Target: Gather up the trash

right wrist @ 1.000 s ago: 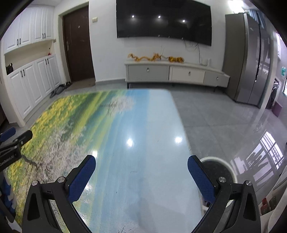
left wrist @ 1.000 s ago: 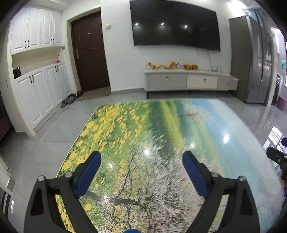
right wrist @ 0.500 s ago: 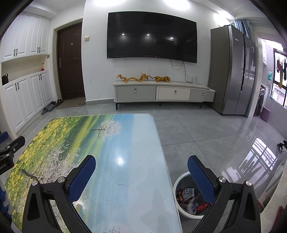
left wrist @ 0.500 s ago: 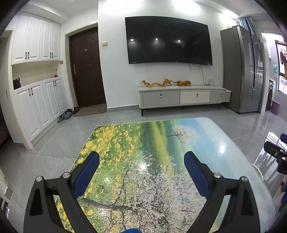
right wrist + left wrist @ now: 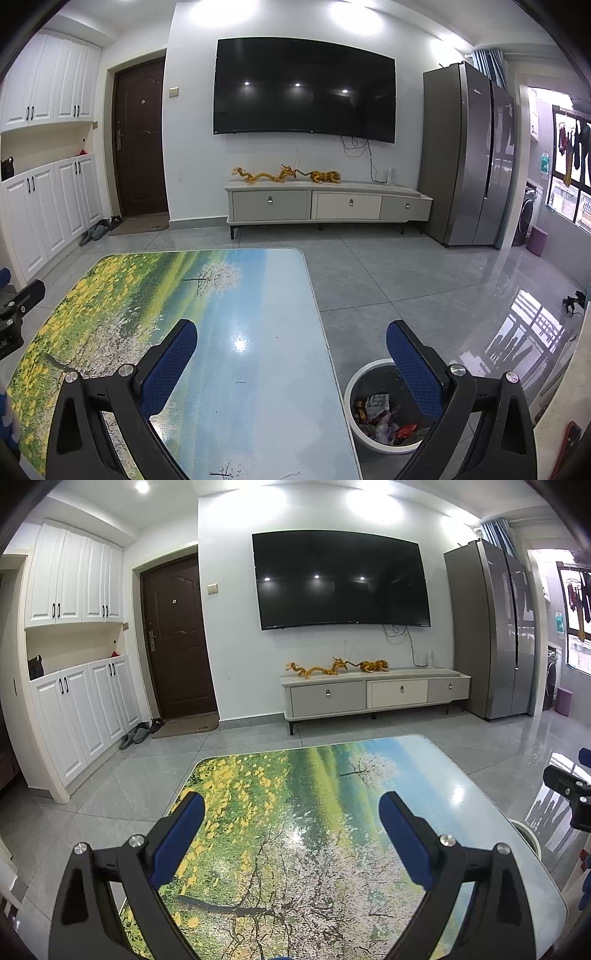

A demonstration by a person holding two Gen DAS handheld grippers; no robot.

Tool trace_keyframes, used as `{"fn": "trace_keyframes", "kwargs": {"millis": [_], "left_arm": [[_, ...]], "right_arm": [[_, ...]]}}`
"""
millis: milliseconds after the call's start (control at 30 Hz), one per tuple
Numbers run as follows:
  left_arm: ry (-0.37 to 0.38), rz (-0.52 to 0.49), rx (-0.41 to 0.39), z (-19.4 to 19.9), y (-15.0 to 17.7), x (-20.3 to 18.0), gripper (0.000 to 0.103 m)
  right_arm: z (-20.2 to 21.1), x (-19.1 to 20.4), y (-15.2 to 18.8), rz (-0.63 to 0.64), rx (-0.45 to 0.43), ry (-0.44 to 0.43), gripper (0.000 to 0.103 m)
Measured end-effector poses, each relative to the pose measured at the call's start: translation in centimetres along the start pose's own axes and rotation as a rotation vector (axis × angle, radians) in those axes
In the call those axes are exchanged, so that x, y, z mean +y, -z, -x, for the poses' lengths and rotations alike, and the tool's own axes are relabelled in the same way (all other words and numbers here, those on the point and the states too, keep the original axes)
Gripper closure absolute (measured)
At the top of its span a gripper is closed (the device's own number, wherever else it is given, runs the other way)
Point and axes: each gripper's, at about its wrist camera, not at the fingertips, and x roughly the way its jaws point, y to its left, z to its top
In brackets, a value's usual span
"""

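Note:
My left gripper is open and empty above the glossy table with a landscape print. My right gripper is open and empty above the table's right edge. A white round bin stands on the floor right of the table, under my right finger, with several crumpled wrappers inside. A sliver of the bin's rim shows in the left wrist view. No trash shows on the tabletop. The right gripper shows at the right edge of the left wrist view.
A TV cabinet with golden figurines stands under the wall TV. A grey fridge is at the right, white cupboards and a dark door at the left. Slippers lie by the doormat.
Both grippers have tilted up and pulled back: the table has dropped lower in view and the room wall now fills the frames. The bin has come fully into the right wrist view.

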Motion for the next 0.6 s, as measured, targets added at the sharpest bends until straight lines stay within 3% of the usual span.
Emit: {"fn": "trace_keyframes", "kwargs": {"millis": [300, 600], "left_arm": [[0.003, -0.003, -0.034, 1.2, -0.1, -0.2, 0.008], [-0.019, 0.019, 0.014, -0.3, 0.3, 0.7, 0.007]], "right_arm": [[0.5, 0.0, 0.1, -0.001, -0.008, -0.003, 0.0], [0.6, 0.0, 0.2, 0.011, -0.012, 0.012, 0.0]]}}
